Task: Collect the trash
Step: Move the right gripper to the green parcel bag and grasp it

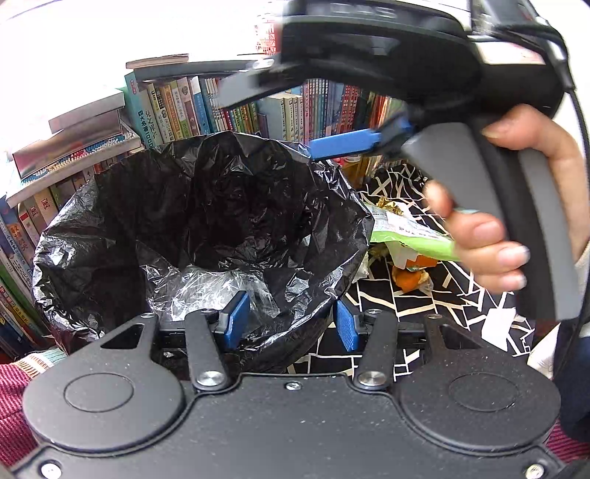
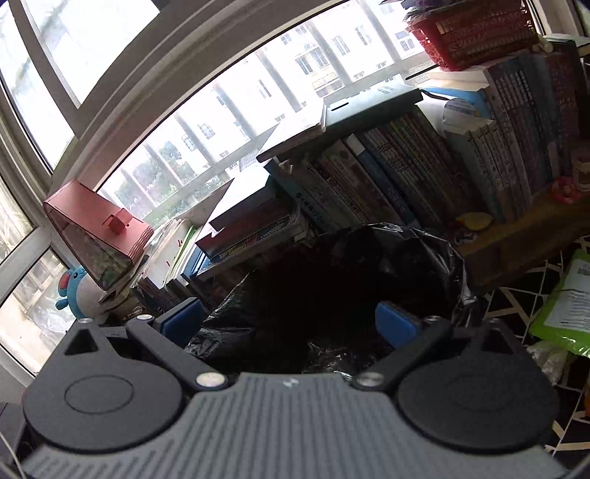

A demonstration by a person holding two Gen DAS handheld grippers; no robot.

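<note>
A bin lined with a black bag (image 1: 206, 206) fills the left wrist view, with clear plastic film (image 1: 221, 291) lying inside. My left gripper (image 1: 291, 324) is shut on the bin's near rim, one blue pad inside and one outside. My right gripper (image 1: 291, 118), held by a hand (image 1: 490, 239), hovers open above the bin's far side with nothing between its fingers. In the right wrist view the right gripper (image 2: 289, 322) looks down into the dark bag (image 2: 332, 280). A green packet (image 1: 413, 235) and orange peel (image 1: 413, 278) lie right of the bin.
The trash lies on a black-and-white patterned cloth (image 1: 424, 317). Rows of books (image 2: 405, 177) stand close behind the bin. A red basket (image 2: 475, 33) sits on top of them, and windows are behind. The green packet (image 2: 564, 306) and white crumpled paper (image 2: 549, 357) lie at the right.
</note>
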